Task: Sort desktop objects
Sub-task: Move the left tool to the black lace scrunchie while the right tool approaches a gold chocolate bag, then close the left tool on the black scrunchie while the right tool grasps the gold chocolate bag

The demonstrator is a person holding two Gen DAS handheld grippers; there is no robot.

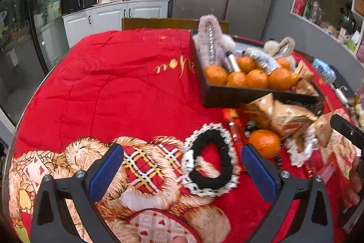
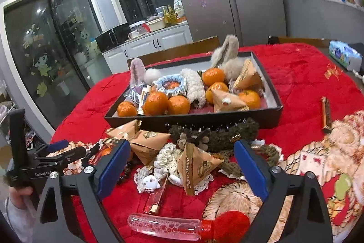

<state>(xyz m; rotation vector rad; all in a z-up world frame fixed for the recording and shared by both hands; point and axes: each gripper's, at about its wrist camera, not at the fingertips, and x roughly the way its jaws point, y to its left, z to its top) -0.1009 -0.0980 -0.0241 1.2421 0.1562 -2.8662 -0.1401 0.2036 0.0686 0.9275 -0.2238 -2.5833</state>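
Note:
A black scrunchie with white lace trim (image 1: 210, 162) lies on the red cloth between the fingers of my left gripper (image 1: 182, 159), which is open and empty. A loose tangerine (image 1: 264, 142) and a red tube (image 1: 234, 129) lie just beyond it. My right gripper (image 2: 182, 157) is open and empty above a pile of items: a tan "Choco Magic" pyramid packet (image 2: 198, 169), a cream lace scrunchie (image 2: 166, 157) and a dark furry hair clip (image 2: 218, 134). The black tray (image 2: 270, 115) holds tangerines (image 2: 157, 103), fluffy clips and packets. The left gripper also shows in the right wrist view (image 2: 56, 148).
A clear bottle with a red cap (image 2: 182, 228) and a clear tube with a gold cap (image 2: 157, 198) lie near my right gripper. A brown lipstick tube (image 2: 325, 114) lies at the right. A tissue pack (image 2: 344, 56) sits at the far right. Wooden chair backs stand behind the table.

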